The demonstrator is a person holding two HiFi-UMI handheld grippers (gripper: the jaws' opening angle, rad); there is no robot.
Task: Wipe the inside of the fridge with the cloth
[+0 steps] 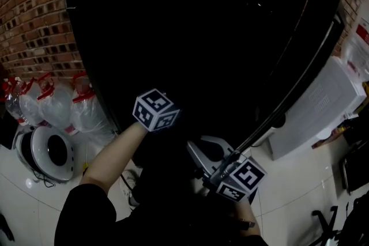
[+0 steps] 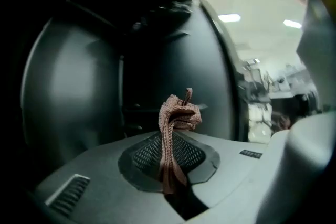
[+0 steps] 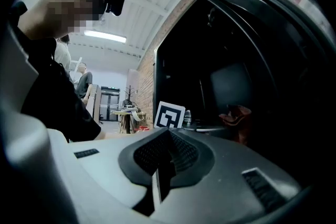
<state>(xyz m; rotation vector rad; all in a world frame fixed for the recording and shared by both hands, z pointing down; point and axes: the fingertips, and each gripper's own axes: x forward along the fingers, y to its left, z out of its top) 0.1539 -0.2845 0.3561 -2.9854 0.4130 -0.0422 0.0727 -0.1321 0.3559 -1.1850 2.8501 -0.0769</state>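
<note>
— Is the left gripper (image 2: 169, 144) holding anything?
— Yes, its jaws are clamping the brownish-pink knitted cloth (image 2: 179, 113), which is sticking up before the tall black fridge's (image 1: 190, 37) dark inside.
— And the right gripper (image 3: 167, 136)?
— It's hovering near the open door (image 1: 305, 49), jaws pressing together on nothing.

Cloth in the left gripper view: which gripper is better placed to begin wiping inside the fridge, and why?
Left. The left gripper is shut on the cloth and faces the dark fridge interior; the right gripper is shut with nothing between its jaws.
</note>
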